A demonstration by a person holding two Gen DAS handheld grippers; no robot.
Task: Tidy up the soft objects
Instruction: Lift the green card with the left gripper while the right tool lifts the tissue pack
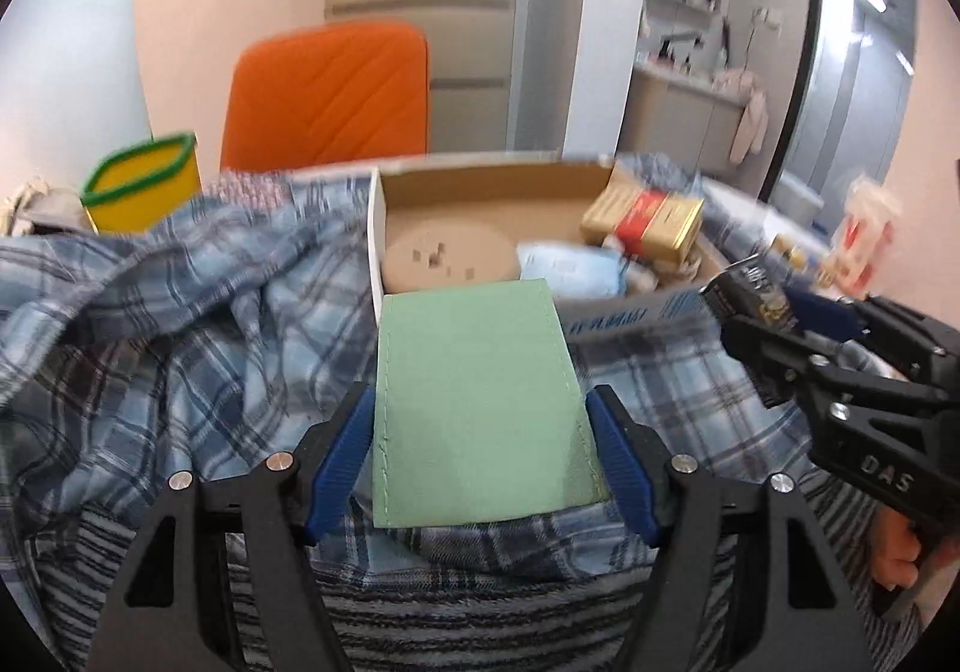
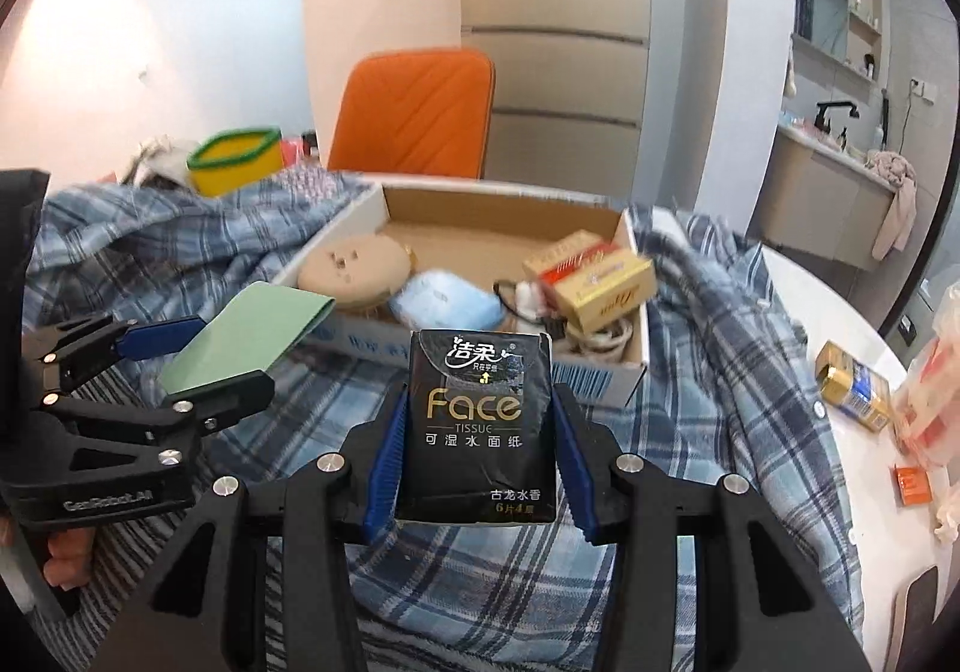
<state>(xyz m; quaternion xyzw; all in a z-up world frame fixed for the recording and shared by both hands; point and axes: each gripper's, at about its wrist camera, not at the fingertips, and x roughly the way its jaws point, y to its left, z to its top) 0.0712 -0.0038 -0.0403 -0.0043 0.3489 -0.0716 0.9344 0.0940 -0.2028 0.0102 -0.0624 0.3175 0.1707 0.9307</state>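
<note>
Two grippers raised over a cloth-covered surface, both clenched. Left gripper (image 1: 480, 393): blue pads pressed to the side edges of a flat mint-green stitched pouch (image 1: 468, 348), held tilted above the near left corner of the box. Right gripper (image 2: 480, 396): clamped on a black soft pack of "Face" tissues (image 2: 477, 450), upright, just in front of the box's near wall.

Underneath, a rumpled blue plaid cloth (image 1: 198, 324) spread wide and bunched high on the left; nearer the cameras, a grey striped fabric (image 1: 450, 612). On the plaid, an open shallow cardboard box (image 2: 498, 204) holding a round beige disc (image 2: 354, 267) at left, a pale blue packet (image 2: 444, 306) in the middle and a gold-and-red carton (image 2: 606, 276) at right, with the far half of the floor bare.

Right of the cloth, a bare white tabletop (image 2: 840, 312) with a gold packet (image 2: 852, 387) and a small orange box (image 2: 912, 483) near its edge. Behind the box, an orange padded chair back (image 2: 414, 114); left of that, a yellow tub with a green rim (image 2: 234, 159). Beyond, pale walls, beige cabinet fronts, and a counter with a black tap (image 2: 834, 114) at far right. Open air above the box between both held items.
</note>
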